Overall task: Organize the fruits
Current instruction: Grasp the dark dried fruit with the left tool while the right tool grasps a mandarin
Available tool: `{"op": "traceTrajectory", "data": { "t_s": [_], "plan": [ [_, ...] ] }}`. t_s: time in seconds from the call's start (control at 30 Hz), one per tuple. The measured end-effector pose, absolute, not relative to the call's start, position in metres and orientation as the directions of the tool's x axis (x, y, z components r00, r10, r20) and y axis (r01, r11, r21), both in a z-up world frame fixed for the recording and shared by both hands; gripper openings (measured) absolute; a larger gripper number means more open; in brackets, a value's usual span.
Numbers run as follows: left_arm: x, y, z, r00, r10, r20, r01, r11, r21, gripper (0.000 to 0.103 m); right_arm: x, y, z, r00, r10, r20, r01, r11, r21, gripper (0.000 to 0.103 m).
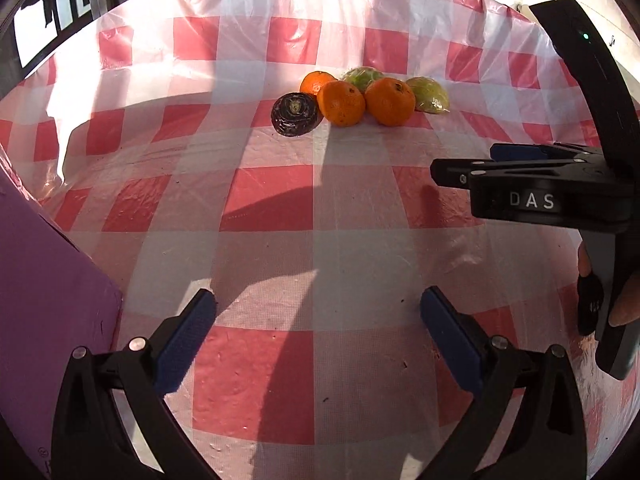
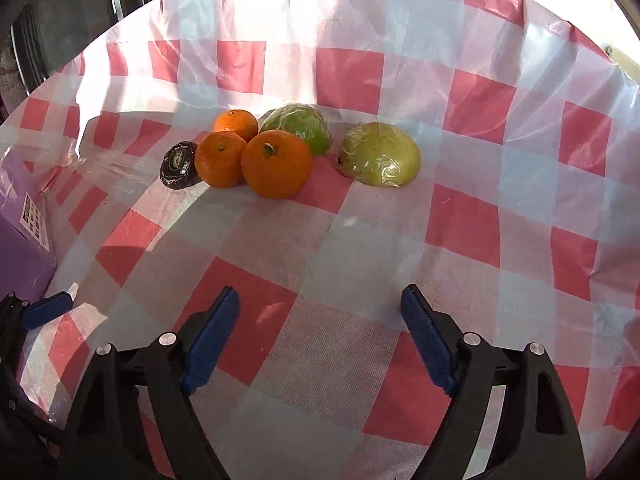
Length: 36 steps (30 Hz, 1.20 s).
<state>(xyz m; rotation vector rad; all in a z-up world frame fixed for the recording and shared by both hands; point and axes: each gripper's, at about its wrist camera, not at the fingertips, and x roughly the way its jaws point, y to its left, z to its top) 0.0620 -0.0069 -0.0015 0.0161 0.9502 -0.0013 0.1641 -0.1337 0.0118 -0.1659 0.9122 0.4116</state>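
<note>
Both my left tongs (image 1: pixel 318 314) and right tongs (image 2: pixel 320 312) were spread, nothing between them. Three round orange tangerines (image 2: pixel 276 164), two plastic-wrapped green fruits (image 2: pixel 380 155) and a dark wrinkled fruit (image 2: pixel 179 165) sat clustered far ahead on the red-and-white checked desk (image 2: pixel 464 216).

A red-and-white checked tablecloth (image 2: pixel 472 224) covers the table. Near its far edge lie three orange mandarins (image 2: pixel 276 164), two pale green halved fruits (image 2: pixel 380 156) in clear wrap and one dark purple fruit (image 2: pixel 180 166). A lilac box (image 1: pixel 48 312) stands at the left edge.

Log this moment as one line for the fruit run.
left gripper: open, empty | right gripper: open, empty | oranges: three, clustered on tablecloth, untouched
</note>
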Motion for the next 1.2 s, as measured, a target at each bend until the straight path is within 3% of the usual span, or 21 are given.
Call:
{"op": "traceTrajectory", "data": {
  "t_s": [0.4,0.5,0.73,0.9,1.2],
  "plan": [
    [0.064,-0.007,0.002,0.581,0.007,-0.814,0.007,1.000,0.014,0.102,0.230,-0.080,0.017,0.548,0.348,-0.760,-0.505,0.863,0.031,0.059],
    [0.063,-0.007,0.002,0.581,0.007,-0.814,0.007,1.000,0.014,0.102,0.231,-0.081,0.018,0.527,0.393,-0.754,-0.536,0.842,0.064,0.045],
    [0.064,-0.006,0.003,0.580,0.014,-0.815,-0.010,1.000,0.010,0.102,0.213,-0.127,0.018,0.538,0.413,-0.735,-0.444,0.880,0.169,0.045],
    [0.092,0.006,0.005,0.550,0.099,-0.830,-0.159,0.987,0.012,0.102,0.176,-0.188,0.011,0.554,0.382,-0.739,-0.340,0.915,0.218,0.045],
    [0.187,0.034,0.009,0.570,0.159,-0.806,-0.189,0.980,0.059,0.095,0.144,-0.205,0.010,0.564,0.361,-0.743,-0.365,0.916,0.168,0.046]
  ]
}}
